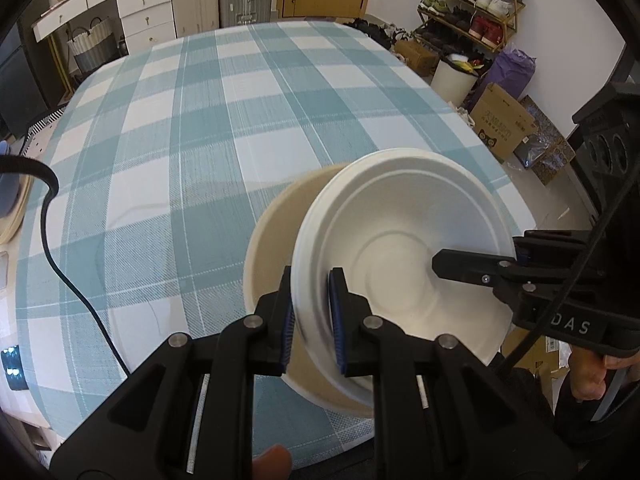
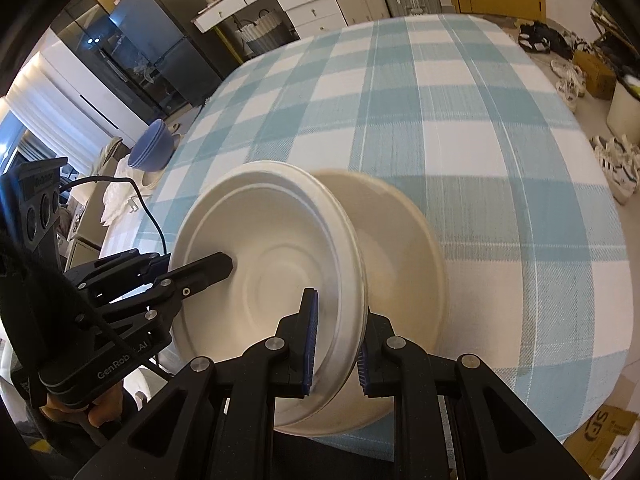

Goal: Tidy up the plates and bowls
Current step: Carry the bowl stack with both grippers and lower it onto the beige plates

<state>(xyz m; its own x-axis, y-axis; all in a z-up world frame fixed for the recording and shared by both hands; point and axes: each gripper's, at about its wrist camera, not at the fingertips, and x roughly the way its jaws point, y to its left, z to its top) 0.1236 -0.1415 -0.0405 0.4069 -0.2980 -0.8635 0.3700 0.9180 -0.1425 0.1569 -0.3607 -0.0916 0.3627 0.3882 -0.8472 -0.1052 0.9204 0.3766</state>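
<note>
A white bowl (image 1: 404, 256) is held tilted over a cream bowl (image 1: 272, 248) near the front edge of the checked table. My left gripper (image 1: 314, 320) is shut on the white bowl's near rim. My right gripper (image 2: 338, 344) is shut on the opposite rim of the same white bowl (image 2: 272, 264); the cream bowl (image 2: 396, 248) lies behind it. Each gripper shows in the other's view, one finger inside the bowl: the right gripper (image 1: 480, 266) and the left gripper (image 2: 192, 272).
The blue-and-white checked tablecloth (image 1: 240, 120) covers the table. A blue bowl (image 2: 154, 148) stands on a side surface off the table's left. A black cable (image 1: 68, 280) runs across the left edge. Shoe rack (image 1: 472, 8), boxes and a bin stand at right.
</note>
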